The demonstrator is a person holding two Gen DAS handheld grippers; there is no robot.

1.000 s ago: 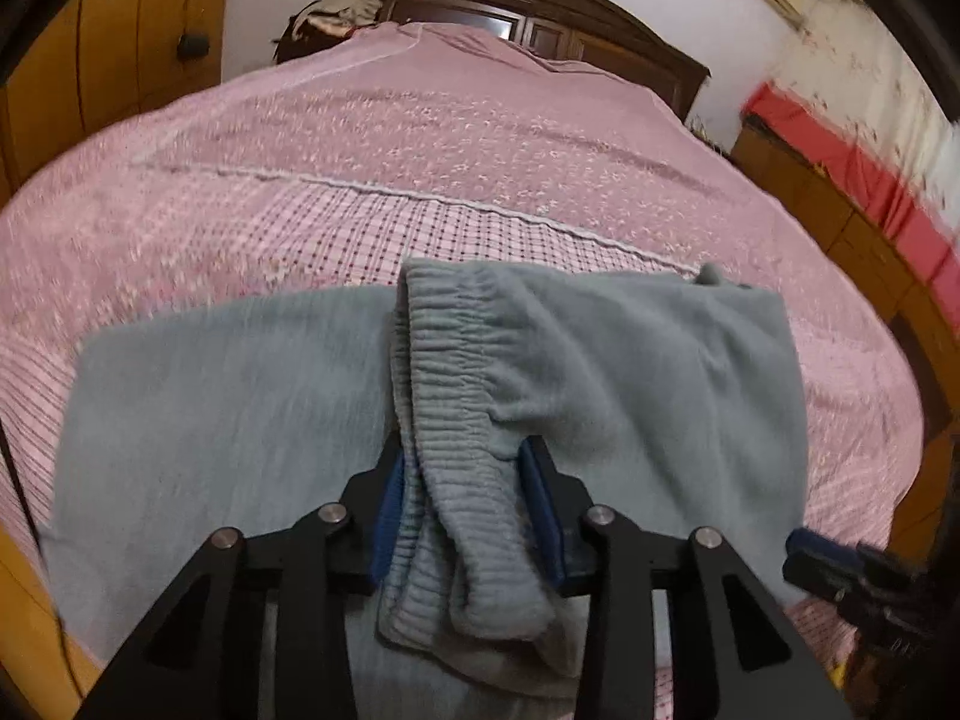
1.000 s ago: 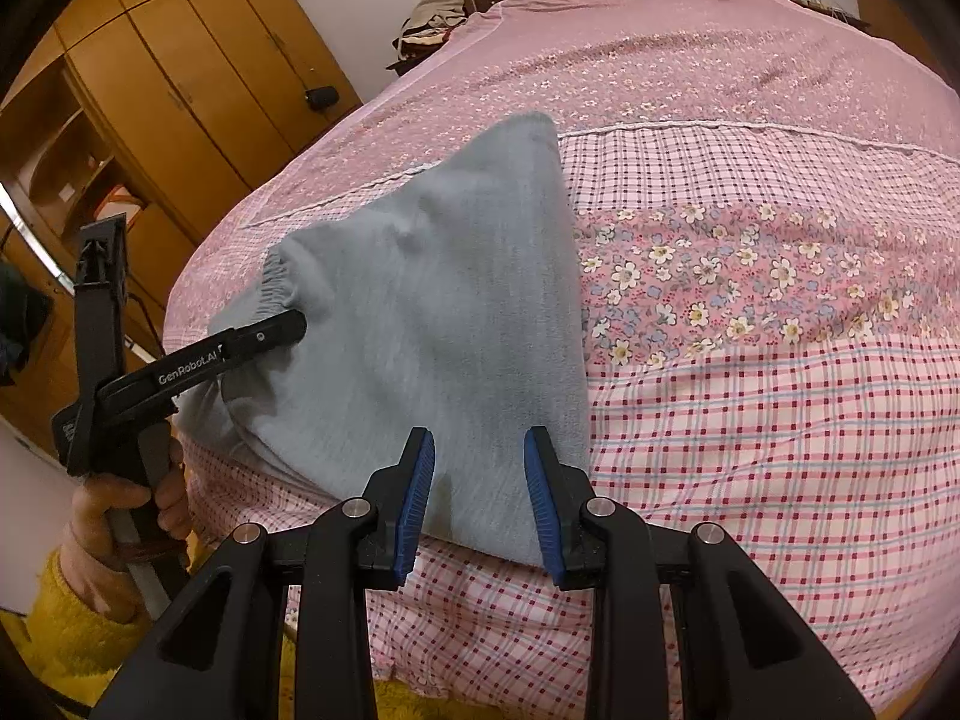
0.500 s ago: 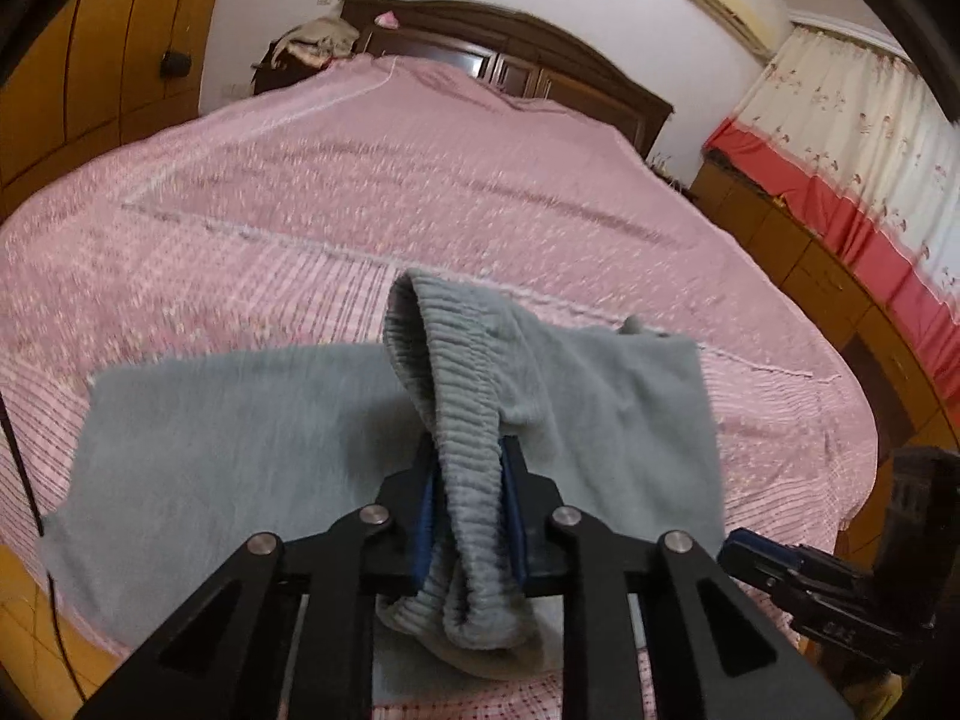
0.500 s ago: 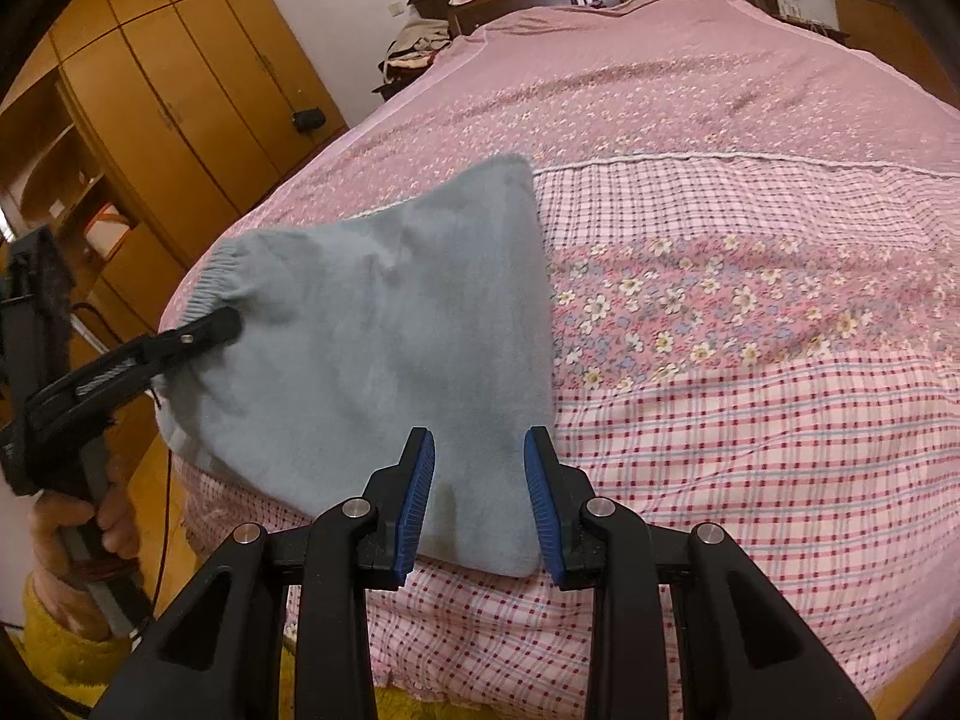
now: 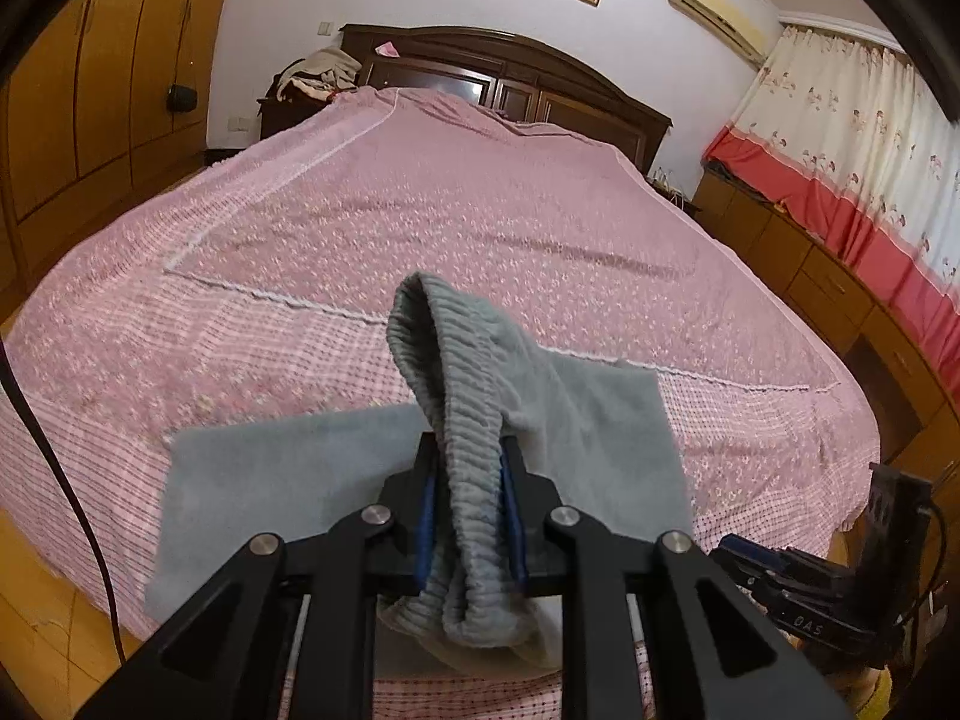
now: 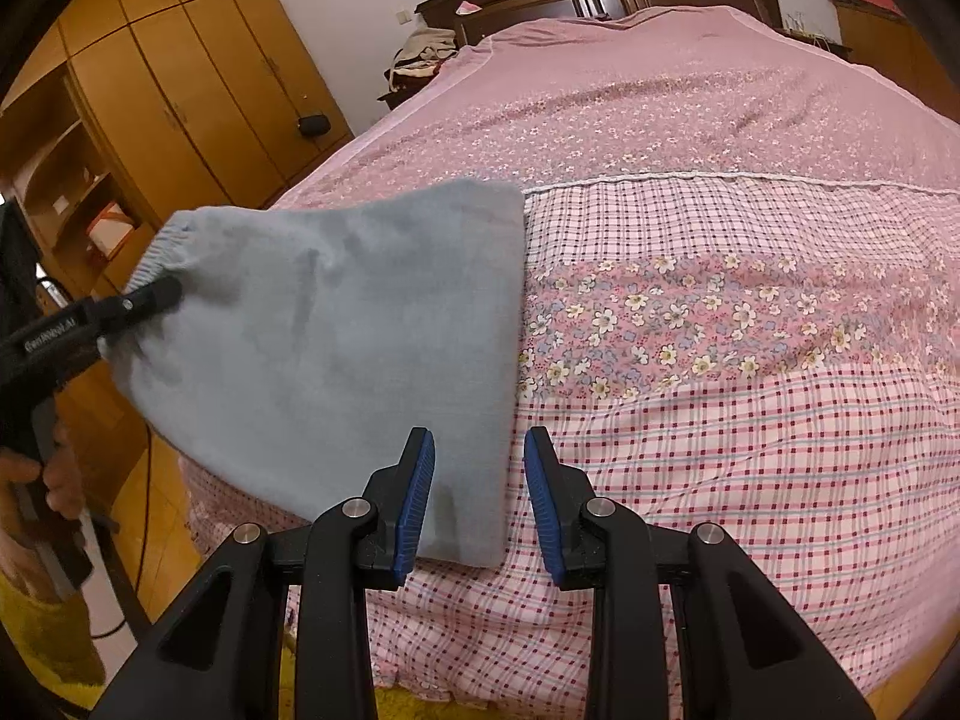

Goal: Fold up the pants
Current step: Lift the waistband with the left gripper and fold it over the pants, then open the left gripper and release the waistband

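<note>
Grey fleece pants [image 6: 336, 336] lie folded near the foot edge of the pink bed [image 6: 720, 312]. My left gripper [image 5: 471, 480] is shut on the ribbed elastic waistband [image 5: 462, 396] and holds it lifted above the lower layer of the pants [image 5: 270, 480]. In the right wrist view the left gripper [image 6: 153, 294] shows at the far left, pinching the waistband. My right gripper [image 6: 480, 450] is open and empty, with its jaws either side of the near right corner of the pants, just above the bedspread.
Wooden wardrobes [image 6: 180, 90] stand on the left. A dark headboard [image 5: 510, 72] with clothes piled beside it is at the far end. Low cabinets and curtains [image 5: 840, 180] line the right. The right gripper [image 5: 798, 594] shows low right in the left wrist view.
My left gripper closed on the waistband and raised it, pulling the pants up and toward the near edge. My right gripper stayed open near the pants' corner.
</note>
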